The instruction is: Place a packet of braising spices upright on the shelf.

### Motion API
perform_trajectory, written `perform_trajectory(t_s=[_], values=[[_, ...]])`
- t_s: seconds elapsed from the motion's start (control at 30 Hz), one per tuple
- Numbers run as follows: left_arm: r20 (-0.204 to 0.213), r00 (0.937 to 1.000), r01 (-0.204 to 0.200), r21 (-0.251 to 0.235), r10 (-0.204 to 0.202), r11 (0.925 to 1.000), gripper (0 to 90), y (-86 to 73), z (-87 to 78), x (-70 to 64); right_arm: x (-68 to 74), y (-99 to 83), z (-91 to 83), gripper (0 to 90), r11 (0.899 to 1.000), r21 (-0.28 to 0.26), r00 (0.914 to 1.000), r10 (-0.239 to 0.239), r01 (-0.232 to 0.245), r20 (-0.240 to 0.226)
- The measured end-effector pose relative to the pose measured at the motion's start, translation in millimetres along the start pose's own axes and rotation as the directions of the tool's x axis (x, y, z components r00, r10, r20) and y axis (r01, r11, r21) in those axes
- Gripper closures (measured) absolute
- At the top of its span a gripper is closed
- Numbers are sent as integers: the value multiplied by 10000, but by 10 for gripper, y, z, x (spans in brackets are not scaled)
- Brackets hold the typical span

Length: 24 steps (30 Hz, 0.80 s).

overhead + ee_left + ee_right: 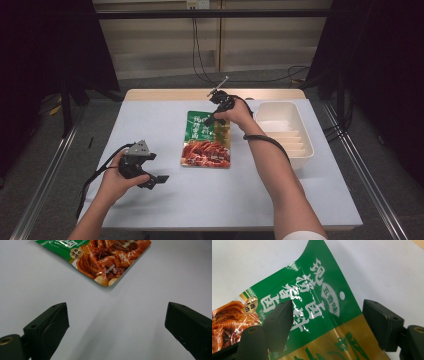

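Note:
A flat food packet [206, 141], green at the far end and printed with red-brown meat at the near end, lies in the middle of the pale table [150, 125]. My right gripper [214, 116] hovers over its far green end. In the right gripper view this gripper [329, 320] stands open with its jaws on either side of the packet [317, 302], and I cannot tell whether they touch it. My left gripper [156, 169] is held at the table's left, open with nothing in it. In the left gripper view its jaws [116, 315] are wide apart, short of the packet's near corner [107, 262].
A white rectangular tub [295, 145] stands right of the packet, next to the right forearm. Cables trail on the floor behind the table. A metal rail [45, 170] runs along each side of the table.

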<state>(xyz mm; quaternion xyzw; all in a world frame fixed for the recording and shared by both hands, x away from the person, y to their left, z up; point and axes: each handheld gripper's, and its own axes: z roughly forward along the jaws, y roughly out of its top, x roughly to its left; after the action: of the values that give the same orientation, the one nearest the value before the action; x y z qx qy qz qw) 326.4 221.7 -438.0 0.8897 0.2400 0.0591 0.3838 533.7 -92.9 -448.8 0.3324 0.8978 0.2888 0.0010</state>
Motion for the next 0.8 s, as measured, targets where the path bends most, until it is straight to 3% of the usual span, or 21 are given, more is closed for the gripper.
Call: perform_trajectory(t_s=[0.07,0.2,0.3,0.37,0.43,0.6,0.67,0.8], values=[[18,10000,11,11,-11,10000,51,-1,-1,-4,-12,6,4,326,9999,106,10000,-59,60,-58],[25,10000,-80,86,80,9999,54,6,-20,7,19,39,29,375,9978,573,9994,-334,334,-10],[1,10000,7,-106,-7,9999,55,5,-20,11,47,74,37,428,9946,798,9978,-667,662,36],[48,10000,3,-183,-3,9998,55,2,-14,15,75,107,42,466,9934,974,9982,-607,605,-9],[52,10000,-17,-113,17,9999,57,8,-18,20,79,131,42,495,9870,1306,9956,-932,933,-68],[101,9999,81,-231,-79,9997,60,2,3,20,105,192,49,563,9827,1678,9966,-818,787,117],[110,9999,47,-222,-44,9997,63,4,6,14,109,217,54,663,9799,1824,9967,-804,810,-103],[122,9999,-118,8,118,9999,65,0,-9,17,140,278,46,735,9706,2217,9953,-967,932,46]])
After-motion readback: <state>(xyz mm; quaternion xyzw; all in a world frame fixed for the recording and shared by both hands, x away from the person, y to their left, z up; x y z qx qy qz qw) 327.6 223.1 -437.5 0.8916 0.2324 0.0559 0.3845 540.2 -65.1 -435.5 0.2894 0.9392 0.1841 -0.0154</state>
